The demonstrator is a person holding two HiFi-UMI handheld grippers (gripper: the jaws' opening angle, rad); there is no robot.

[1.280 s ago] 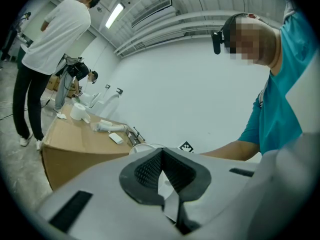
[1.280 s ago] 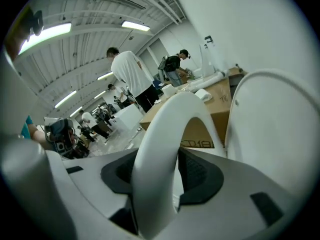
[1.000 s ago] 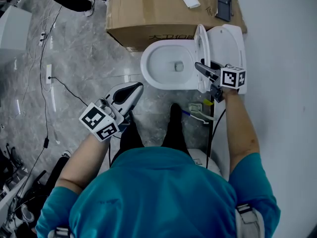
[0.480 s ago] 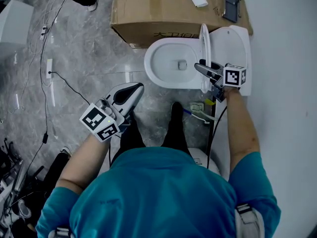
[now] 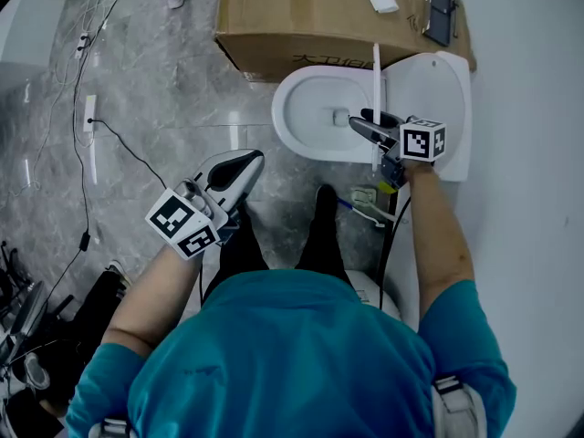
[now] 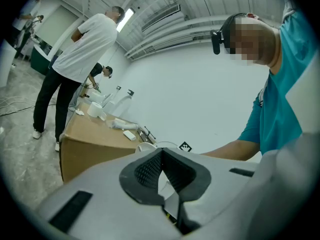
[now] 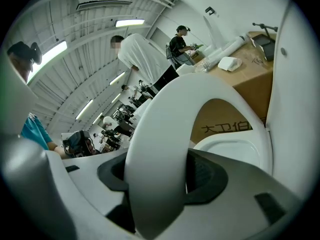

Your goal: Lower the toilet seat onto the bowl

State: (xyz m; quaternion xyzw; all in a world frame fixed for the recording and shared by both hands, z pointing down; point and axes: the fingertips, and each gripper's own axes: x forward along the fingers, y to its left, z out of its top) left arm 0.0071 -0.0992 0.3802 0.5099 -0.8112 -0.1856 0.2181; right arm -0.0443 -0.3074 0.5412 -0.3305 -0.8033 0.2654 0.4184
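1. The lowering is under way. The toilet seat stands about upright on its hinge, between the raised lid and the open bowl.
2. The right gripper has the seat's rim between its jaws, with the pads against both faces as far as I can see. The jaws have just been opening a little.
3. The left gripper hangs well apart over the floor, jaws together on nothing.
4. Next, I'd say, the seat needs swinging over towards the bowl and easing down slowly so it doesn't drop.
5. From above, the seat shows only edge-on. The hinge is hidden, and how firmly the pads press is hard to tell.
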